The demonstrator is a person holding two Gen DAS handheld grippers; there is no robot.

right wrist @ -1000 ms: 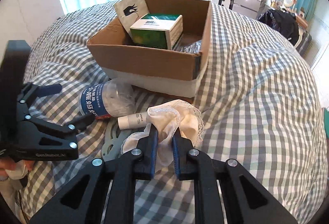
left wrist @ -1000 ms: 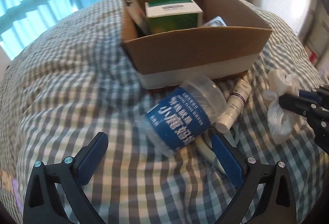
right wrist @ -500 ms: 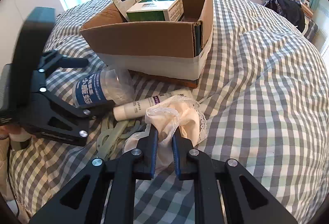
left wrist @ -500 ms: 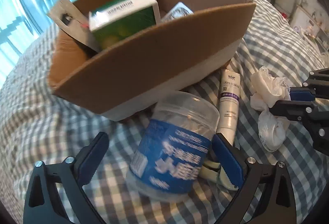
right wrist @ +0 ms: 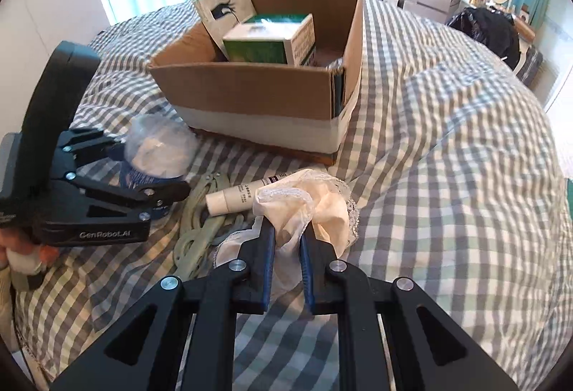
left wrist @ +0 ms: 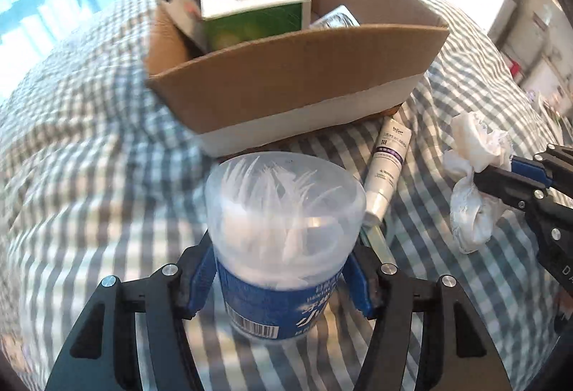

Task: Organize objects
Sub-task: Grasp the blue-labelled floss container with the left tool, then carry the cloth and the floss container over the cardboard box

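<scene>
The left tongs [left wrist: 283, 278], spread wide a moment ago, are now clenched on the swab jar [left wrist: 284, 229], raised before the cardboard box [left wrist: 297, 93]. The right tongs [right wrist: 288, 244] keep grasping the white cloth [right wrist: 315, 201] over the bed [right wrist: 447, 176]; boxing comes next, probably.

The lower part of the swab jar [left wrist: 286, 240] was hidden between the left gripper [left wrist: 283, 280] pads, and its label text was cut short. The cardboard box [left wrist: 304, 86] floor was concealed by its near wall. The silver packet [left wrist: 336, 19] was mostly hidden. Print on the cream tube [left wrist: 388, 161] was too small to read.
</scene>
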